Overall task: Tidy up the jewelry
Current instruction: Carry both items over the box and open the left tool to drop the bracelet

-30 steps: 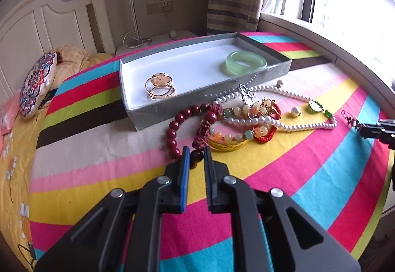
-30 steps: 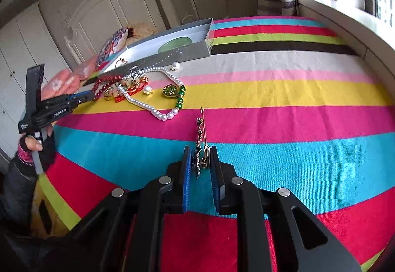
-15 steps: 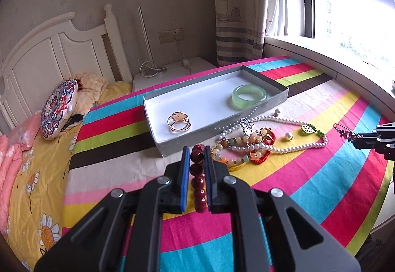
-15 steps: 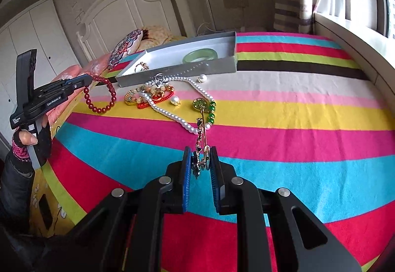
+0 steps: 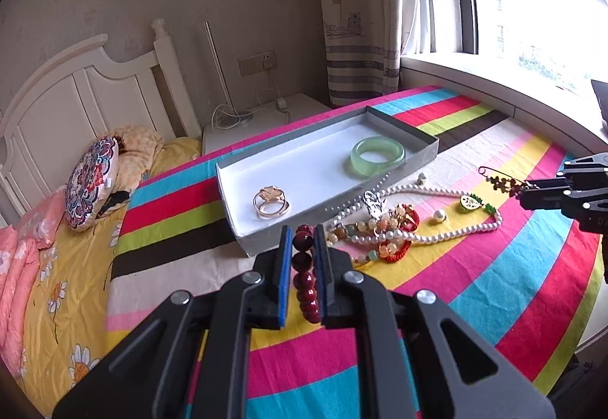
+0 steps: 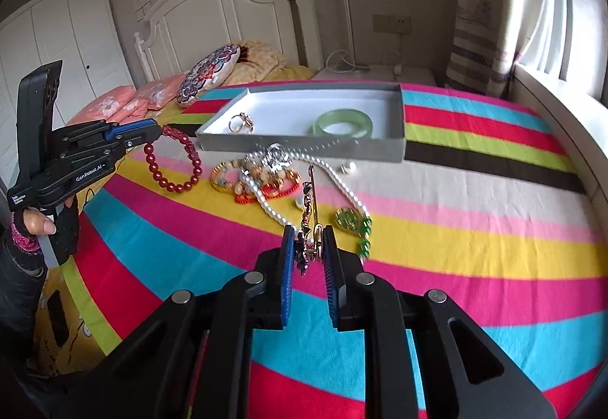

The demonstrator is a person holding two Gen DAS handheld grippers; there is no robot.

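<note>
My left gripper (image 5: 302, 233) is shut on a dark red bead bracelet (image 5: 304, 278), which hangs in the air left of the grey tray (image 5: 247, 236); the bracelet also shows in the right wrist view (image 6: 174, 168). My right gripper (image 6: 308, 234) is shut on a gold pin brooch (image 6: 308, 206), held above the striped cloth; the brooch also shows in the left wrist view (image 5: 501, 183). The tray (image 6: 304, 145) holds a green jade bangle (image 5: 376, 157) and a gold ring (image 5: 270, 200). A pile of pearl necklace (image 5: 429, 236) and mixed bead bracelets (image 5: 383, 229) lies in front of the tray.
The striped cloth (image 5: 475, 286) covers a bed. A headboard (image 5: 76, 96), a patterned round cushion (image 5: 91, 183) and pink pillows lie to the left. A window sill (image 5: 494, 88) runs along the right. A loose pearl (image 5: 440, 215) and a green pendant (image 5: 471, 201) lie on the cloth.
My left gripper has lifted the red bead bracelet off the cloth and risen. My right gripper has raised the brooch and moved toward the jewelry pile.
</note>
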